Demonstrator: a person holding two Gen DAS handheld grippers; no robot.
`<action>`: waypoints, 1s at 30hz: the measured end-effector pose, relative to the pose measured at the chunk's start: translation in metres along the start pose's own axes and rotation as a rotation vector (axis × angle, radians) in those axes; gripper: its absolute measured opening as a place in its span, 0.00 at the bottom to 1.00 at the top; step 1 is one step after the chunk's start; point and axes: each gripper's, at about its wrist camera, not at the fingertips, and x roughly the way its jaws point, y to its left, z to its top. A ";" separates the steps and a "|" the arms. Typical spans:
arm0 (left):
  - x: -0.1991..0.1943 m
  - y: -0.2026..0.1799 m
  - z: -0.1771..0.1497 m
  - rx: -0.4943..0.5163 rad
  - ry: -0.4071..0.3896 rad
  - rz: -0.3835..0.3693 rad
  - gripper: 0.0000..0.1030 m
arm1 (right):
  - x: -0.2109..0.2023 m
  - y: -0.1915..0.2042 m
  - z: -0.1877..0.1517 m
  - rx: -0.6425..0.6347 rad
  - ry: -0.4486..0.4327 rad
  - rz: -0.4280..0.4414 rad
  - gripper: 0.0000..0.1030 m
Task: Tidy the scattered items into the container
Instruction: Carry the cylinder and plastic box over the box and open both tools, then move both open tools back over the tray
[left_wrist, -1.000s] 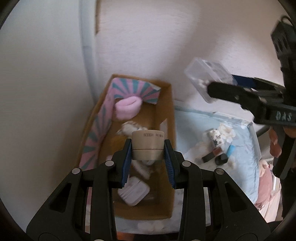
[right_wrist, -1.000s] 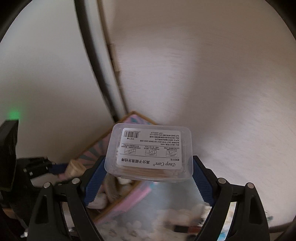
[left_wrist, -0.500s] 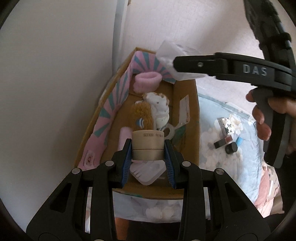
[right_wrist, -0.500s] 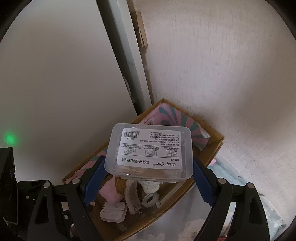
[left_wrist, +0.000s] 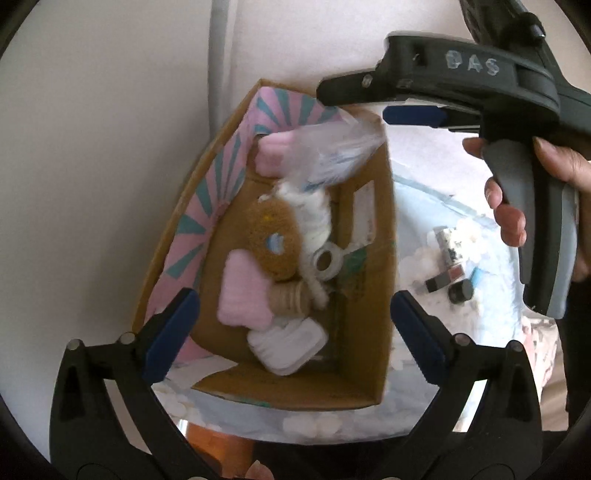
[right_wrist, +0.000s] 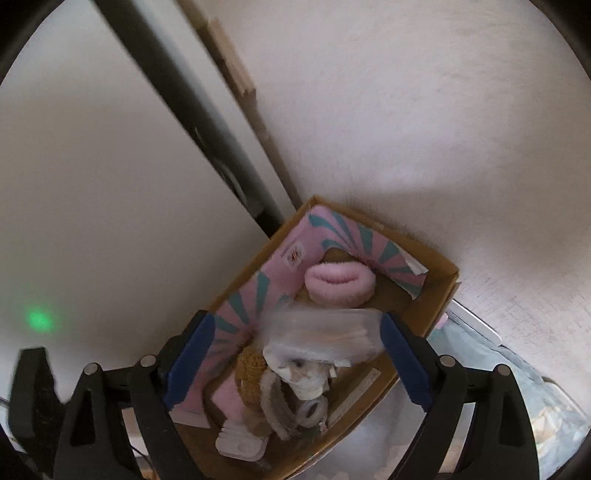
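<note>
The clear plastic box (right_wrist: 325, 338) is seen blurred between the spread right claw (right_wrist: 295, 363), directly above the cardboard box (right_wrist: 439, 295); the left claw (left_wrist: 291, 332) is spread, empty.

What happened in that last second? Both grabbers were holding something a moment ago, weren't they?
Yes. The left gripper opened its jaws and let go of the beige jar, which now lies in the cardboard box. The right gripper also opened; its clear plastic case, blurred, is dropping into the box. The pink fluffy items and the small things on the blue mat stayed put.
</note>
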 end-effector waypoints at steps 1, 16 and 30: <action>0.000 -0.001 0.000 0.002 -0.002 0.005 0.99 | -0.005 -0.002 0.000 0.005 -0.003 0.001 0.88; -0.020 -0.024 0.018 0.060 -0.051 -0.009 0.99 | -0.091 -0.018 -0.018 -0.117 -0.035 -0.084 0.88; -0.034 -0.077 0.034 0.160 -0.086 -0.076 0.99 | -0.169 -0.060 -0.070 -0.032 -0.136 -0.195 0.88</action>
